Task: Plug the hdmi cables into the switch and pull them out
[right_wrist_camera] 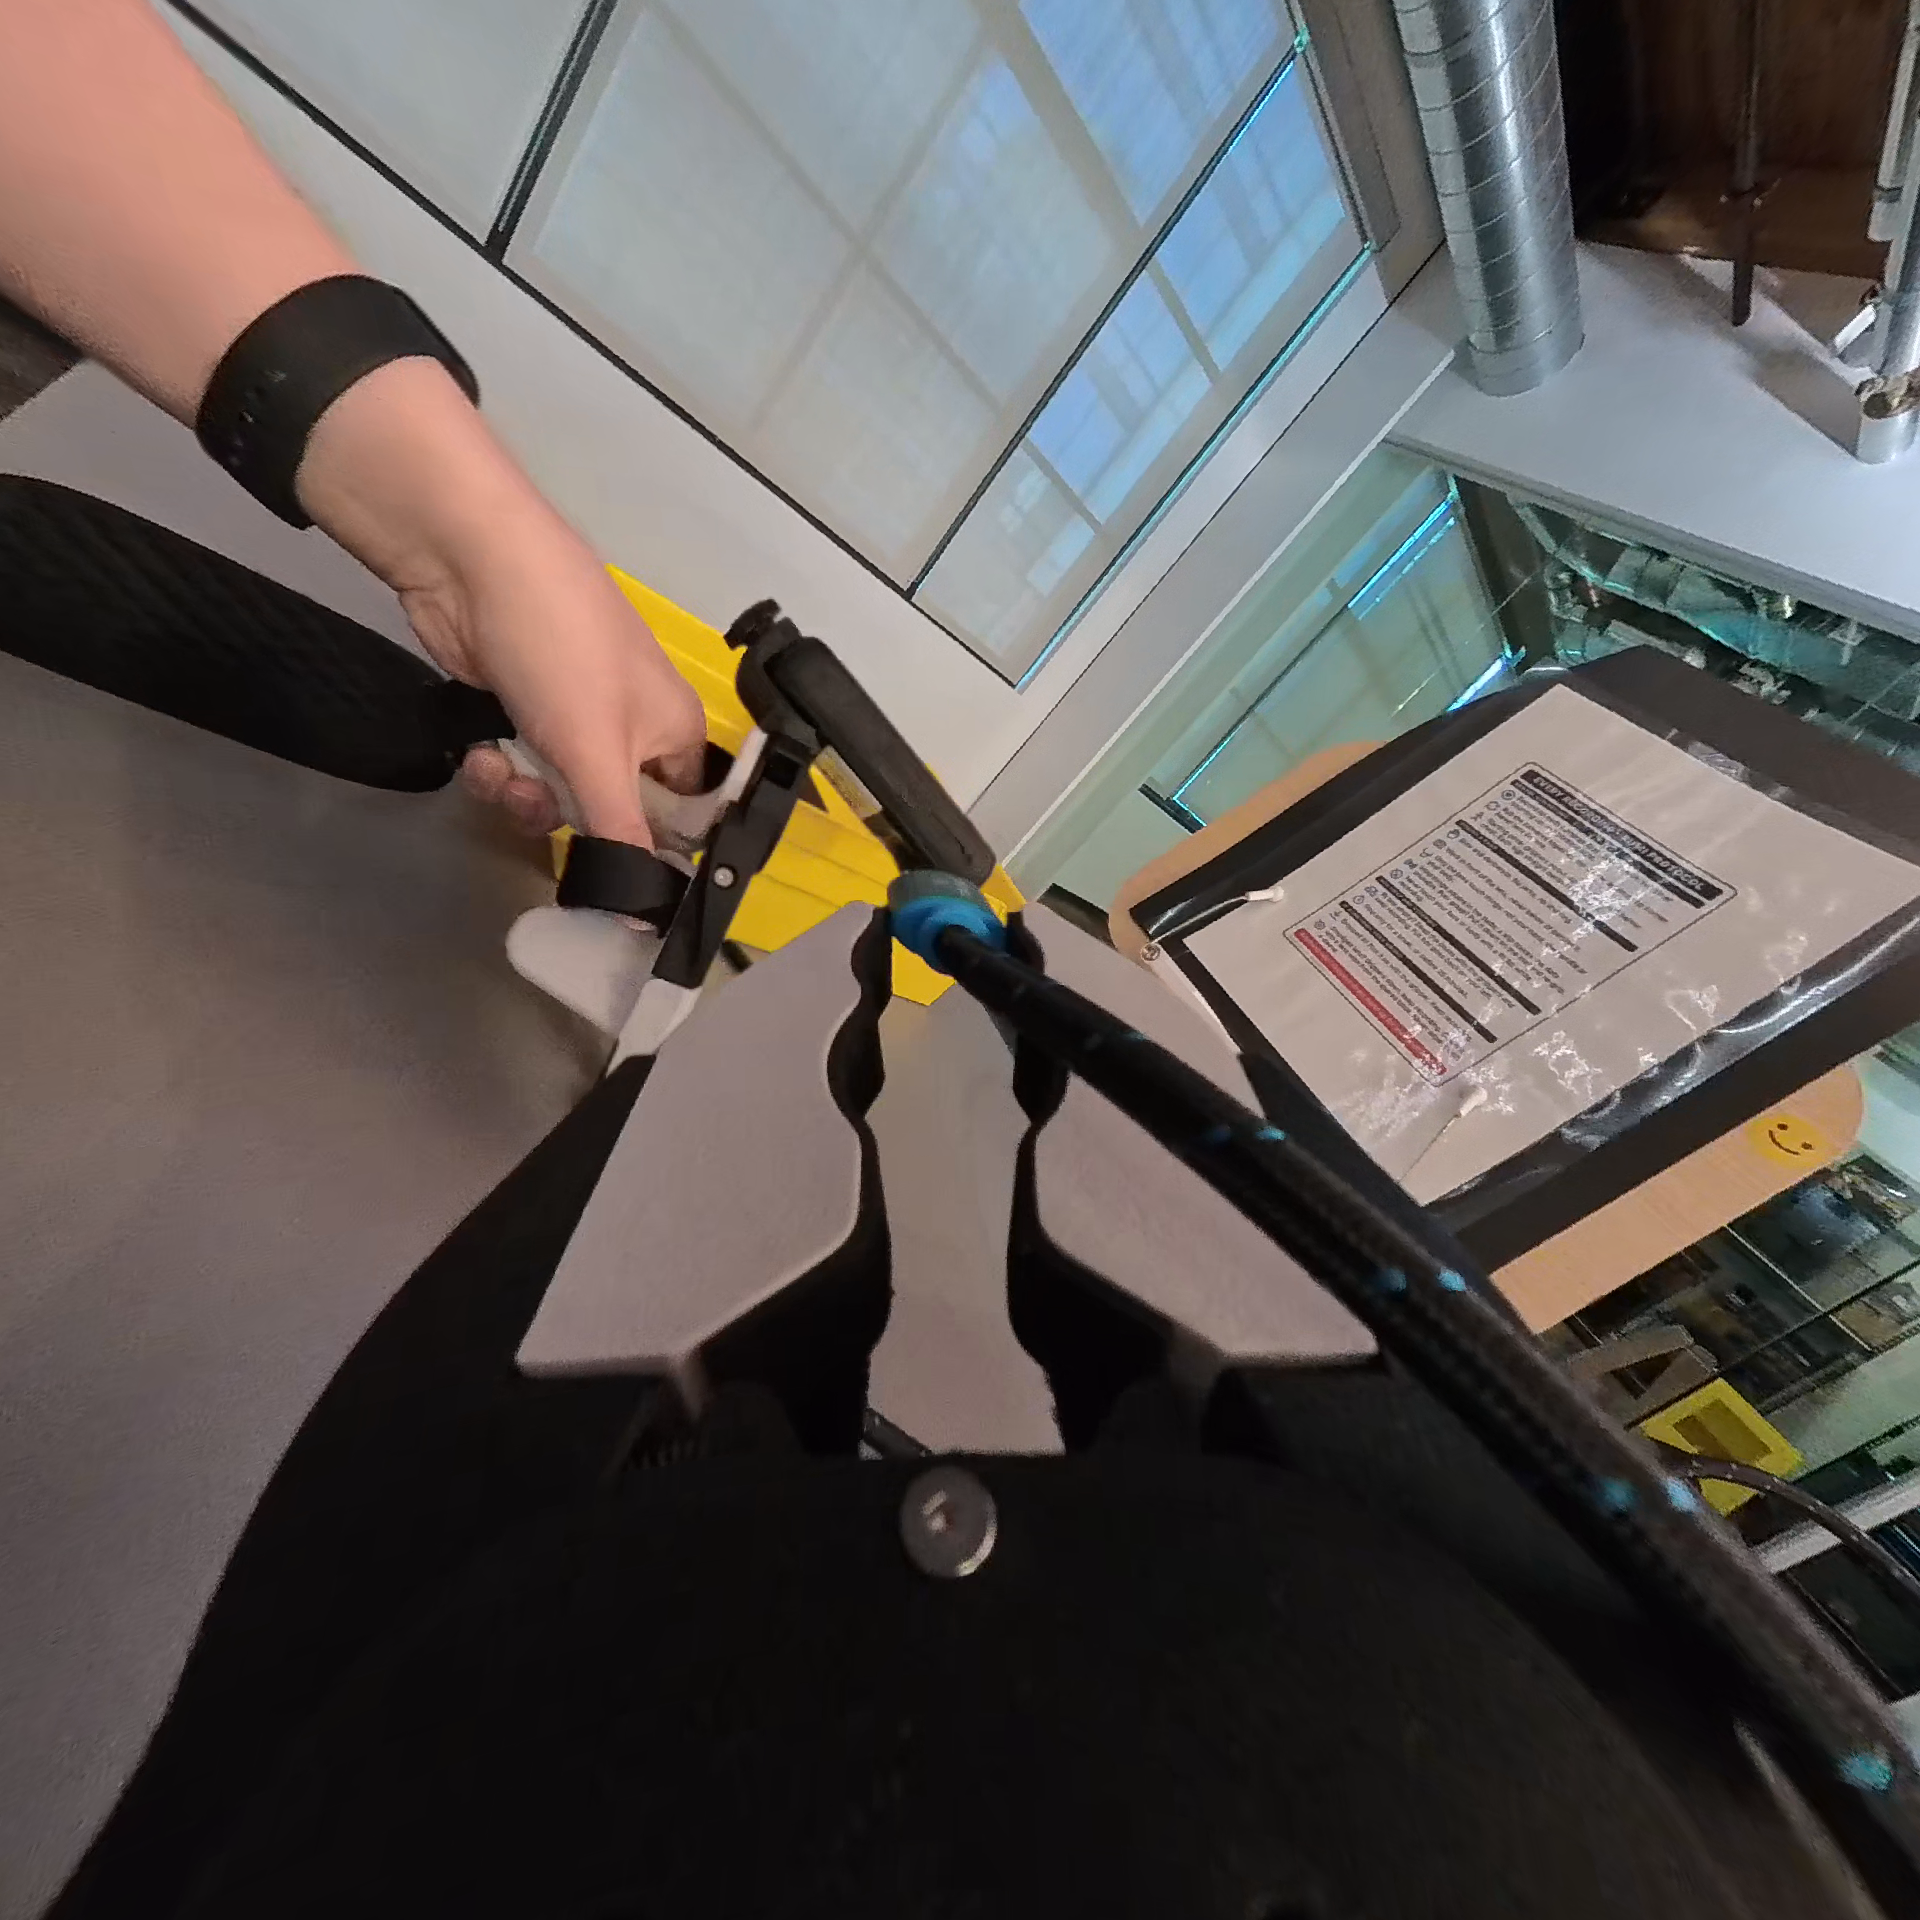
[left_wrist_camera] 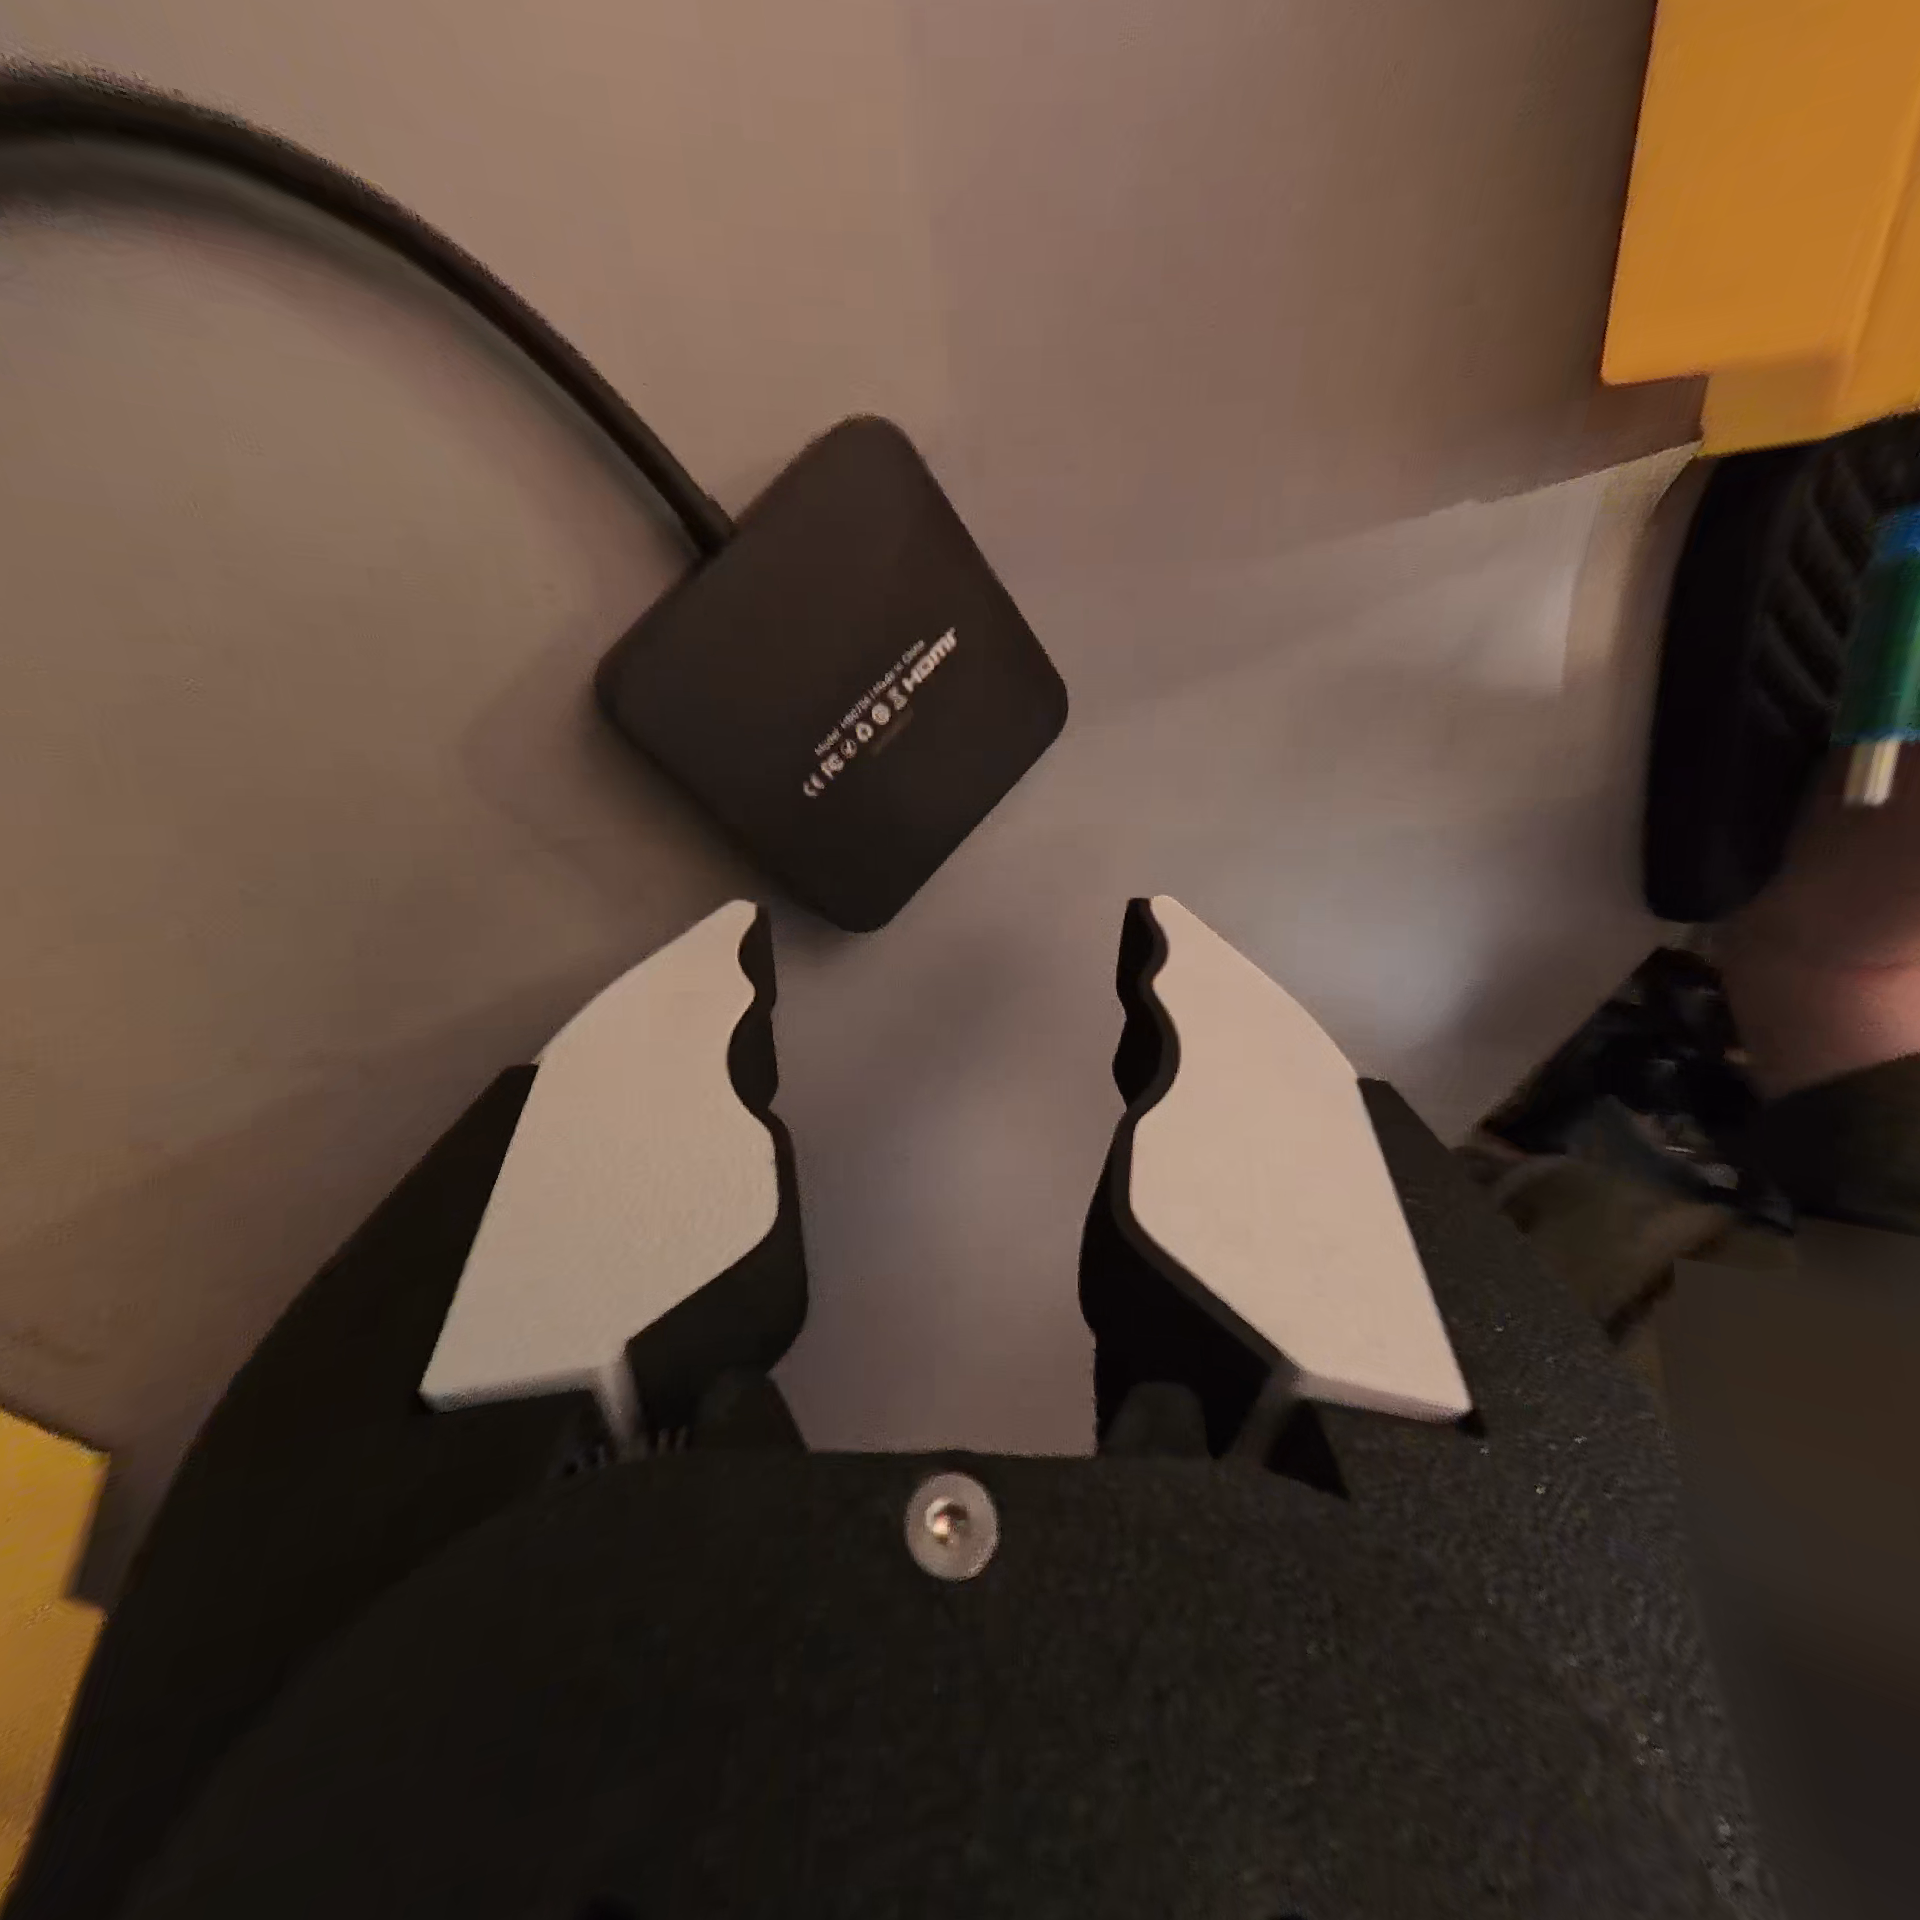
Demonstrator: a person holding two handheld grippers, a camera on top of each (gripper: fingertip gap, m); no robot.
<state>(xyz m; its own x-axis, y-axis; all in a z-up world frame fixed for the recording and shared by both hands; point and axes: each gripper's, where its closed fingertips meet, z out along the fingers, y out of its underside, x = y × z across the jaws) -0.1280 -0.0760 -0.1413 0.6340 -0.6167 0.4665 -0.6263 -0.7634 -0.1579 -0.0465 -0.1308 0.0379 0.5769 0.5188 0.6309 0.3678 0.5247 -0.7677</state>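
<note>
The black square HDMI switch lies on the grey table, its own black cable curving off to the upper left. My left gripper is open and empty, its tips just short of the switch's near corner. My right gripper is shut on the blue-collared plug of a black braided HDMI cable, held above the table. The cable trails back over the right finger. The plug's blue body and metal tip show at the right edge of the left wrist view, apart from the switch.
A yellow box stands at the table's far right; it also shows in the right wrist view. A hand with a black wristband holds the left gripper. A black-framed board with a laminated sheet stands beyond the table edge. The right gripper is farther from the black square HDMI switch, some 20 cm, than the left, some 4 cm.
</note>
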